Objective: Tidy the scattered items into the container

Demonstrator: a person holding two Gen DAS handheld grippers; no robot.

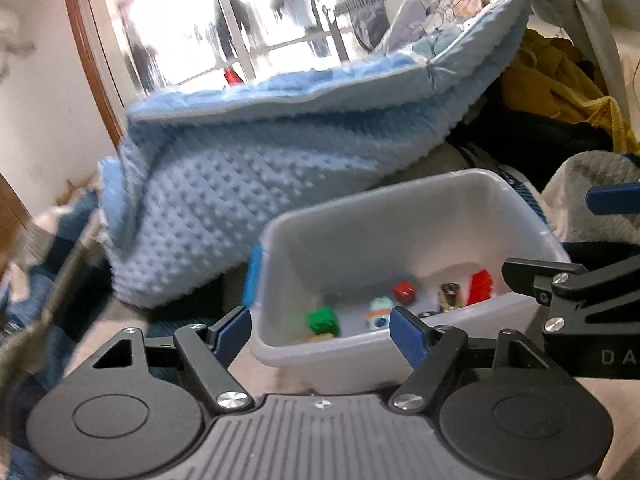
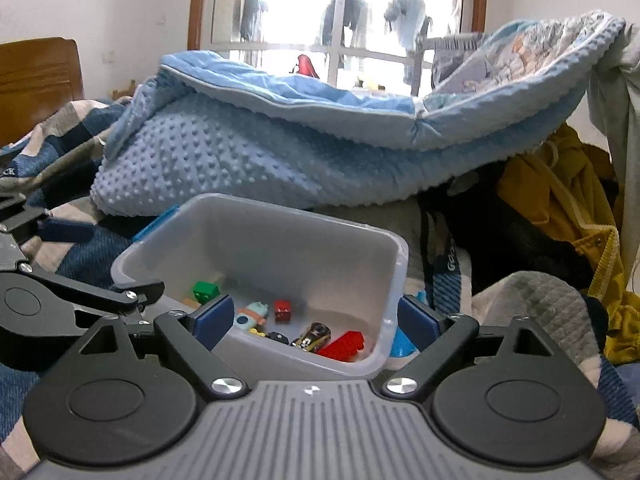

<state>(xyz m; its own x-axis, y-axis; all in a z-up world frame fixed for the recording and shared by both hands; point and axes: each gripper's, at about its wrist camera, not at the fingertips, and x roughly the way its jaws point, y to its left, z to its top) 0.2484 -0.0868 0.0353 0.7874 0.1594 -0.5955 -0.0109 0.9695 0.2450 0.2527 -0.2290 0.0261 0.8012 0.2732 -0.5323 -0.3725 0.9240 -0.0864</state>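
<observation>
A translucent grey plastic bin (image 1: pixel 380 224) (image 2: pixel 288 240) with blue side latches sits on the bed. Inside it lie a green brick (image 1: pixel 323 319) (image 2: pixel 206 291), a red cube (image 1: pixel 405 291) (image 2: pixel 282 310), a red brick (image 1: pixel 480 286) (image 2: pixel 344 345), a toy car (image 1: pixel 450 296) (image 2: pixel 314 335) and a light-blue figure (image 1: pixel 380 312) (image 2: pixel 252 314). My left gripper (image 1: pixel 320 324) (image 2: pixel 100 258) is open at the bin's near left side, nothing between its blue pads. My right gripper (image 2: pixel 316 314) (image 1: pixel 580 236) is open over the bin's near right corner and holds nothing.
A light-blue dotted blanket (image 1: pixel 240 184) (image 2: pixel 280 152) is heaped just behind the bin. Yellow clothing (image 2: pixel 560 208) and dark garments pile up on the right. Blue plaid bedding (image 2: pixel 60 128) and a wooden headboard (image 2: pixel 36 72) are on the left, with a window behind.
</observation>
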